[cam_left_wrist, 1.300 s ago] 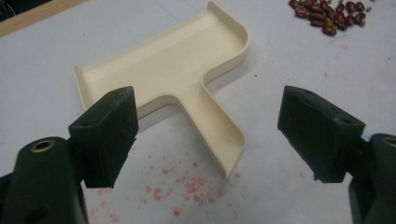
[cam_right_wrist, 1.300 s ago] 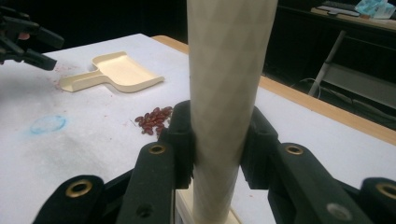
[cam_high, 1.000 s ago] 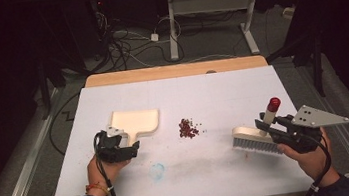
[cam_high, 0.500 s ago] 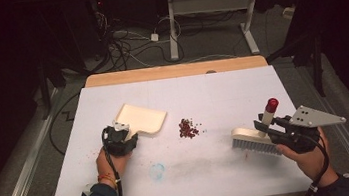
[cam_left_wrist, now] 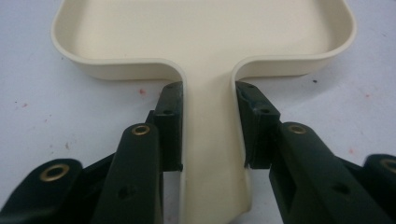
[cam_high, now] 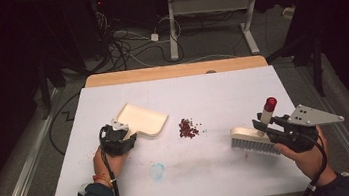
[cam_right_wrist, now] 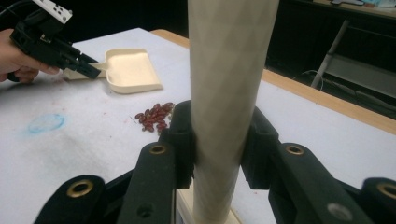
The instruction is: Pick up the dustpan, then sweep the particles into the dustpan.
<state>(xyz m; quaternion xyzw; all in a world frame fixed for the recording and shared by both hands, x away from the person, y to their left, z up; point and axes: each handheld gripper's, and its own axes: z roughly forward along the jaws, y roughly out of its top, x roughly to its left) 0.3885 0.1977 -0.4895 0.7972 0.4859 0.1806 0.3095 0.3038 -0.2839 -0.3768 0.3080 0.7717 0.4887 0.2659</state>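
Beans (cam_high: 188,128), dark red, are lying in a small heap near the middle of the white table (cam_high: 212,93), & everything else is sitting around that heap. Left of the beans, close by but w/ a gap, the cream dustpan (cam_high: 142,119) is resting on the table w/ its open mouth angling toward them. Left gripper (cam_high: 129,137) is clamping the dustpan's handle on the side away from the beans; its jaws have just been closing, & in the left gripper view the gripper (cam_left_wrist: 212,126) is pressing both black pads against the flat handle, one per edge, right below where the handle is widening into the tray (cam_left_wrist: 205,32). Right of the beans, further off than the dustpan, the brush (cam_high: 252,140) is standing on the table w/ bristles down & its red-tipped handle (cam_high: 267,109) rising up. Right gripper (cam_high: 261,126) is gripping that handle low down; in the right gripper view the gripper (cam_right_wrist: 217,144) is squeezing the pale handle shaft (cam_right_wrist: 224,93) between its pads, w/ the beans (cam_right_wrist: 153,117) & dustpan (cam_right_wrist: 130,70) lying beyond it. Faint blue smudge (cam_high: 157,170) is showing on the table, nearer the person than the beans.
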